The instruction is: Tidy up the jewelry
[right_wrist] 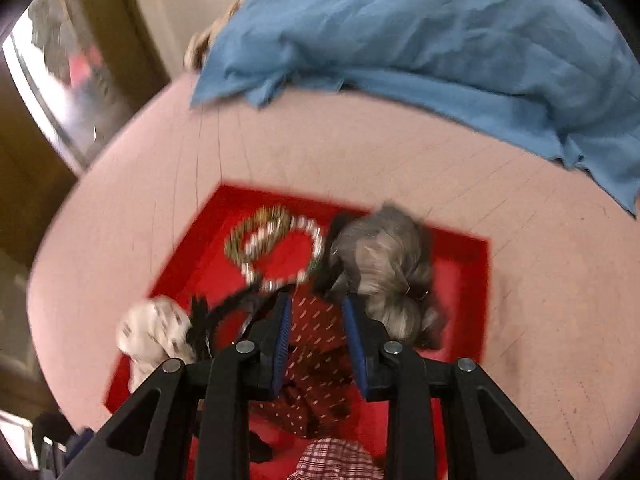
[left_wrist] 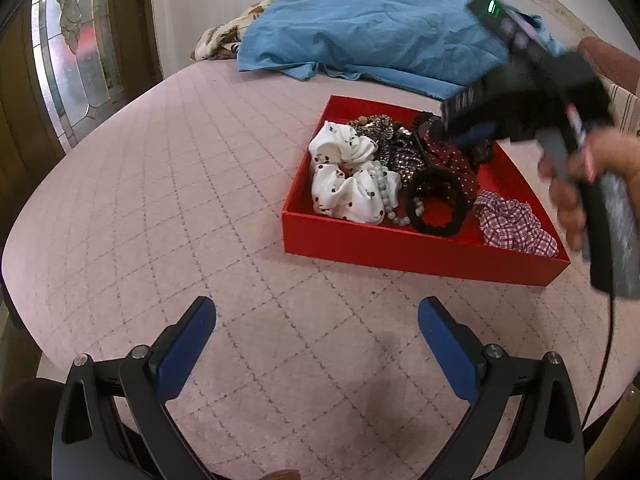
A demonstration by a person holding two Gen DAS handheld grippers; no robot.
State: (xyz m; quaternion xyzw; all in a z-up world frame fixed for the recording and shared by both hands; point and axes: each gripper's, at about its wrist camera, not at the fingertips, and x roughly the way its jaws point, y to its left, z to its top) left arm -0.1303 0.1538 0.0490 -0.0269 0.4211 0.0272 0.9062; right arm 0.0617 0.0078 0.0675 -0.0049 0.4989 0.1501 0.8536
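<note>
R gripper, jaws pinching dark red dotted scrunchie inside red box. L gripper jaws wide, empty; box at its 1 o'clock. R nearer.

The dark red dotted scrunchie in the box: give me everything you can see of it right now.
The dark red dotted scrunchie is gathered maroon fabric with small pale dots, soft and crumpled. It sits in the red box, between the black scrunchie and the plaid one. The right gripper has its blue pads on either side of a fold, apparently pinching it. The right wrist view is blurred, so whether it is lifted off the box floor is unclear.
</note>
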